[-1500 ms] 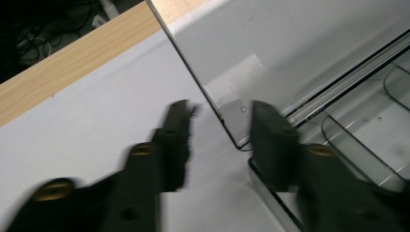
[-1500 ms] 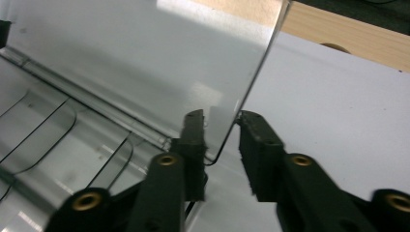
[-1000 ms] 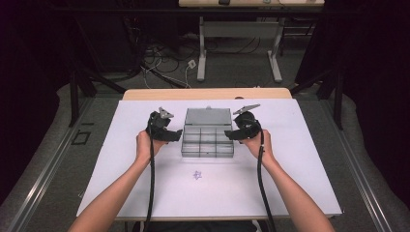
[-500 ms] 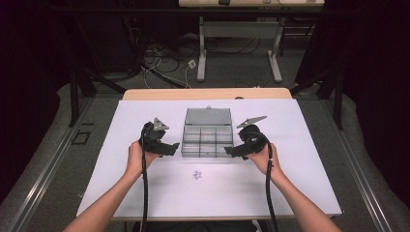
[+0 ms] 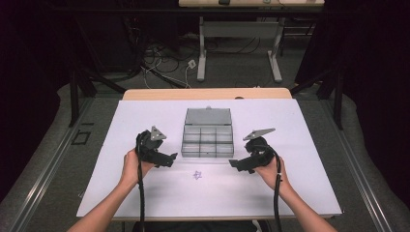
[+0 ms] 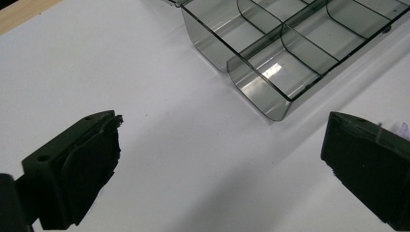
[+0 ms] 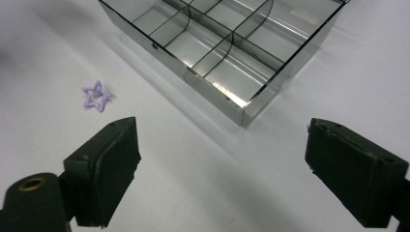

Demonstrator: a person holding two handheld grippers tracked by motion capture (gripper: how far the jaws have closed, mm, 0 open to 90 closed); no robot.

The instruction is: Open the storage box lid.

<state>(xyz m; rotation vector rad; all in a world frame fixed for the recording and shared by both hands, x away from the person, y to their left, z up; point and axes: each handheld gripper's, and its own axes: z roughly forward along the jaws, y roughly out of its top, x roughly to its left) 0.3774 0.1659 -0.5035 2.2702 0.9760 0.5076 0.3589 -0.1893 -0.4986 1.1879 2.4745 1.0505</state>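
1. While both hands rested low on the white table (image 5: 300, 125), a clear box (image 5: 208, 137) with its lid laid open sat at the table's centre, toward 12 o'clock from the grippers.
2. The left gripper (image 5: 170, 158) hung just off the box's near left corner, at about 8 o'clock from it, held in the left hand (image 5: 131, 164).
3. Its jaws stood spread wide with bare table between them; in the left gripper view the box (image 6: 290, 46) lay ahead at 1 o'clock, its compartments holding nothing visible.
4. The right gripper (image 5: 236, 164) hung off the box's near right corner, at about 4 o'clock from it, held in the right hand (image 5: 270, 170).
5. Its jaws were also spread wide and pinched nothing.
6. A small purple star (image 5: 197, 174) lay flat on the table at 6 o'clock from the box, between the two grippers and touching neither.
7. Seen from the right gripper view, the star (image 7: 96, 95) sat at 10 o'clock, beside the box (image 7: 222, 48) and apart from it.
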